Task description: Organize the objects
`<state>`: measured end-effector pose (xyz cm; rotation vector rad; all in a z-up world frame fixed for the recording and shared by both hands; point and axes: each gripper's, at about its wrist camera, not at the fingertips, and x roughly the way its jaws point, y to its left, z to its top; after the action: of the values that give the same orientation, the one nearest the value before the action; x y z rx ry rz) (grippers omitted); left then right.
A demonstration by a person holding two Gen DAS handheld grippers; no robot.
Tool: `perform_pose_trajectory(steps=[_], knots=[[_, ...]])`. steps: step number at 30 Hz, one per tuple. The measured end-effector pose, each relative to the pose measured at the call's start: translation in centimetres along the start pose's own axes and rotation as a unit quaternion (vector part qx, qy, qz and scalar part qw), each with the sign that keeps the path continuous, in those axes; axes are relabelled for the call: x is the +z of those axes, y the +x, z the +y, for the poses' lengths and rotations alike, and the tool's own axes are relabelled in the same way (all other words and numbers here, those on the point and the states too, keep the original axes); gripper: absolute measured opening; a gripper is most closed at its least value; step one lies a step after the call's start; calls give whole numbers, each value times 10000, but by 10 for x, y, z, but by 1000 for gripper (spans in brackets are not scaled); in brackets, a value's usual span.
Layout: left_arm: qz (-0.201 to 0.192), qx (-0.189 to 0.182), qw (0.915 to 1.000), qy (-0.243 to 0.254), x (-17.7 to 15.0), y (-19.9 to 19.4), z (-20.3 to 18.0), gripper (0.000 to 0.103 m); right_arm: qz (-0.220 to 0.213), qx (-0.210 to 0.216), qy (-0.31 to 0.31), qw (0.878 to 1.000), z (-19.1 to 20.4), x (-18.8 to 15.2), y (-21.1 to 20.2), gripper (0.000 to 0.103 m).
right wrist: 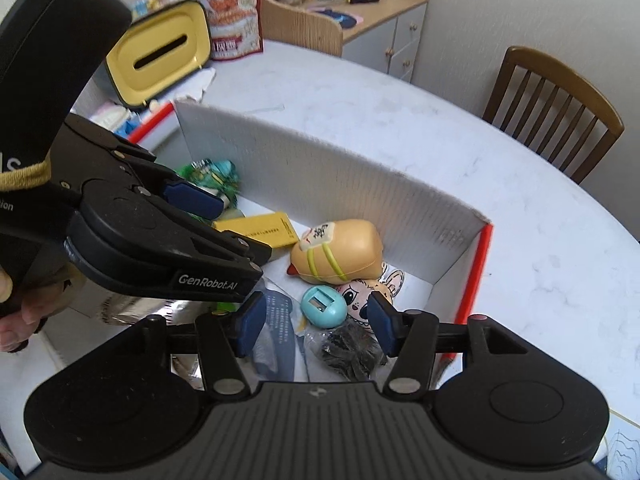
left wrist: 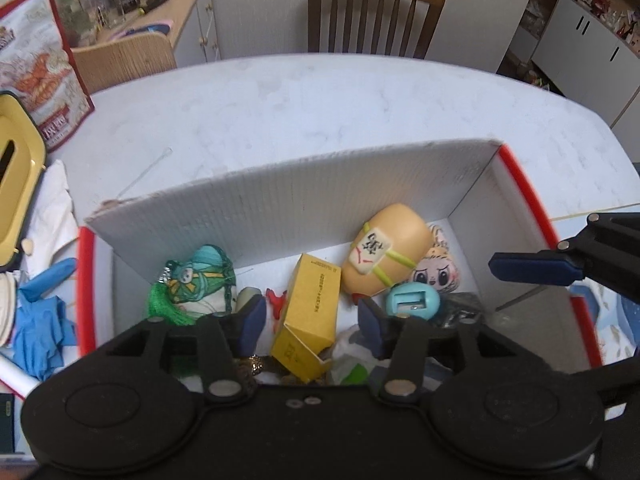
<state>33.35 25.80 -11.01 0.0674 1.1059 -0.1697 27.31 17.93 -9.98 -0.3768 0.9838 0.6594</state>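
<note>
A white corrugated box point(left wrist: 304, 200) with red edges holds the loose items. Inside lie a yellow carton point(left wrist: 310, 312), a tan bread-shaped toy point(left wrist: 394, 248), a green tasselled charm point(left wrist: 196, 280), a blue egg-shaped sharpener point(right wrist: 323, 306), a cartoon rabbit face point(right wrist: 360, 294) and a black item in clear wrap point(right wrist: 348, 350). My left gripper point(left wrist: 312, 324) is open above the yellow carton, which shows between its fingers. My right gripper point(right wrist: 316, 326) is open over the sharpener and the black item, holding nothing. The left gripper point(right wrist: 240, 228) shows at the left of the right wrist view, held by a hand.
A yellow tissue-box lid point(right wrist: 160, 56) and a red snack bag point(right wrist: 224, 4) stand at the table's far left. Blue gloves point(left wrist: 40, 320) and white paper lie left of the box. A wooden chair point(left wrist: 372, 12) stands behind the white marble table point(left wrist: 320, 104).
</note>
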Motion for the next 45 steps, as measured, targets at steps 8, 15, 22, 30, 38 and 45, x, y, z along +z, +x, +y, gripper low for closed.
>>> perform_pose_trajectory(steps=[8,15,22,30,38,45], knots=[[-383,16,9993,11,-9,-38,-9,63,-355,-86,-38,9993,5,-7,-42,60],[-719,0,9974,3,-20,-74,-13,73,-656,-26,-9,9978,11,-19,-79,64],[-1087,46,9941,-25,-36,-105,-17,83,-965,72,62,9953,14,-36,-109,68],[-1450,87,9894,-51,-58,-131,-24,96,-1383,198,296,9897,12,-61,-133,72],[-1658,310,9857,-53,-77,-143,-29,101,-1948,269,699,9780,4,-81,-154,76],[-1816,255,9830,-73,-91,-155,-33,102,-2259,258,666,9715,7,-97,-169,82]])
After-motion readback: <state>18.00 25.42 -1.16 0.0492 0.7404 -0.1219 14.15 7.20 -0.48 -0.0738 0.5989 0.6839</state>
